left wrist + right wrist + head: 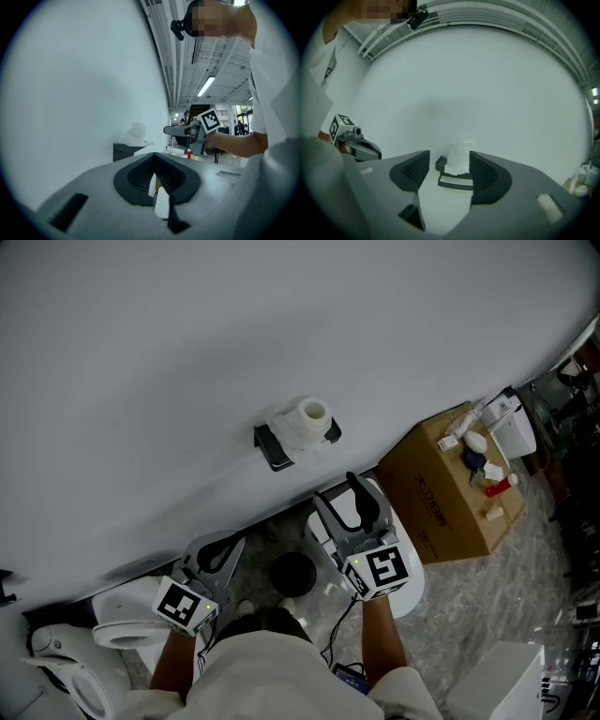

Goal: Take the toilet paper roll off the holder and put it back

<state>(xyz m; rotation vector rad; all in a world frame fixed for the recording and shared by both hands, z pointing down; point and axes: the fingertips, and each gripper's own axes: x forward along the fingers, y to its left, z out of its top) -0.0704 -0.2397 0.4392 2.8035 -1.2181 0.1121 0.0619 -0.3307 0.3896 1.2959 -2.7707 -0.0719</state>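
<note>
Right gripper (339,491), jaws apart and empty, pointed at the toilet paper roll (305,423) standing upright on its holder (274,448) straight ahead, nearer than the closed left gripper (214,557).

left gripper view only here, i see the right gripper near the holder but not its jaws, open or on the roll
Observer: Open. The right gripper has its jaws apart and clamps nothing.
Operator: lined up with the roll
Observer: Roughly. In the right gripper view the toilet paper roll shows in the gap between them, further off and untouched.
Operator: how does the roll sit
Observer: On end on the holder; the head view looks down into its core.
</note>
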